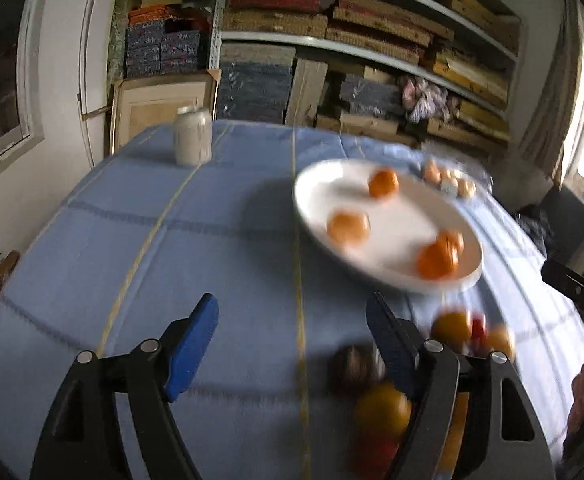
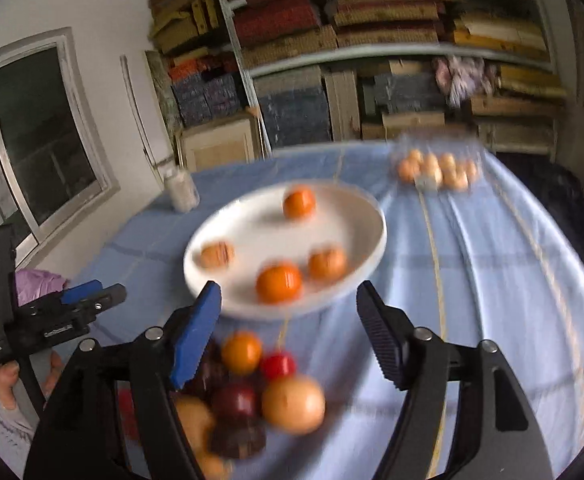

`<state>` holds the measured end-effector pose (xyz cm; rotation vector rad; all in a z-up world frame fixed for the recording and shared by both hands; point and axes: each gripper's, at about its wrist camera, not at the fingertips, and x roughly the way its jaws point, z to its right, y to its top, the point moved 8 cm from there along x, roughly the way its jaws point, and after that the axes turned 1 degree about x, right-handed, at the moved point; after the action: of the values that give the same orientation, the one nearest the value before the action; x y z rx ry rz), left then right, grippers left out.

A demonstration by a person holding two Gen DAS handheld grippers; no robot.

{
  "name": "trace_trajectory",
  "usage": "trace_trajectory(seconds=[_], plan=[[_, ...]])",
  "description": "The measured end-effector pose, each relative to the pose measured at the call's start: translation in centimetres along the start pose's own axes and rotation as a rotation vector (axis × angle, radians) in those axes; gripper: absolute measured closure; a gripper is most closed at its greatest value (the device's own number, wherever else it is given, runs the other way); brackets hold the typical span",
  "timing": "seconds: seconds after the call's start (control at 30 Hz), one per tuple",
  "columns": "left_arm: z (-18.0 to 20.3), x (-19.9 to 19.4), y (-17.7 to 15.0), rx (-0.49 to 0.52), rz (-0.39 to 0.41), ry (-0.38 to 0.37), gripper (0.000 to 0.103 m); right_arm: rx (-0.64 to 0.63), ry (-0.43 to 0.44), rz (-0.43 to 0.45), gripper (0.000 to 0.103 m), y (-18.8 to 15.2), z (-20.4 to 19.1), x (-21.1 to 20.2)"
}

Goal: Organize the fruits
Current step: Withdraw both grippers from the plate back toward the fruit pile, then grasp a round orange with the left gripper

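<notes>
Both pairs of tongs stand spread with nothing between their pads. The left tongs (image 1: 292, 344) hang over bare blue cloth, and the right tongs (image 2: 289, 332) frame the near rim of the white plate (image 2: 251, 216).

The plate sits mid-surface on the blue tablecloth (image 1: 171, 240) and carries four oranges: one toward the far side (image 2: 299, 202), one at the left (image 2: 216, 255), and two close together at the near edge (image 2: 279, 283). The unsorted pile of fruit (image 2: 251, 392) lies on the cloth on the near side of the plate: an orange (image 2: 241, 352), a small red fruit (image 2: 277, 365), a larger pale orange fruit (image 2: 293, 404) and some dark reddish ones (image 2: 233, 402). Motion blur smears all of it, so the kinds of the darker fruits are hard to tell.

The relation that matters is this. In the right wrist view the pile sits low and just left of centre, partly under the left finger (image 2: 193, 336), so the right tongs are almost on top of it and need only dip down and slightly left. In the left wrist view the same pile (image 1: 384, 408) lies off to the right, past the right finger (image 1: 392, 344), so the left tongs would have to swing right to reach it. The right hand looks the nearer. The fruits are round, so no long axis governs the grasp.

A clear tray of small pale fruits (image 2: 436, 168) rests at the far right, and a white jar (image 1: 192, 136) at the far left.
</notes>
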<state>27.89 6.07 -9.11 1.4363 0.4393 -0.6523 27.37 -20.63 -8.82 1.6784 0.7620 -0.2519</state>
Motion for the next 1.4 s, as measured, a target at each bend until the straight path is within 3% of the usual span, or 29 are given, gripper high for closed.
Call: trace_trajectory(seconds=[0.23,0.6,0.93,1.1,1.3,1.4], plan=[[2.5,-1.4,-3.3,0.097,-0.004,-0.062,0.026,0.044,0.003,-0.017,0.033,-3.7,0.9,-1.9],[4.5,0.3,-5.2,0.174,-0.087,-0.105,0.026,0.076,0.002,-0.013,0.026,-3.5,1.5,-2.2],[3.7,1.3,-5.5,0.126,-0.132,-0.108,0.024,0.08,-0.009,-0.024,0.024,-3.6,1.7,-2.0],[3.2,1.0,-5.2,0.138,-0.115,-0.065,0.018,0.09,-0.016,-0.025,0.021,-3.5,2.0,-1.7],[0.0,0.5,-4.9,0.087,-0.097,0.053,0.015,0.101,-0.015,-0.03,0.021,-3.6,2.3,-1.6],[-0.3,0.7,-5.3,0.07,-0.126,0.034,0.015,0.099,-0.014,-0.031,0.021,-3.6,2.3,-1.6]])
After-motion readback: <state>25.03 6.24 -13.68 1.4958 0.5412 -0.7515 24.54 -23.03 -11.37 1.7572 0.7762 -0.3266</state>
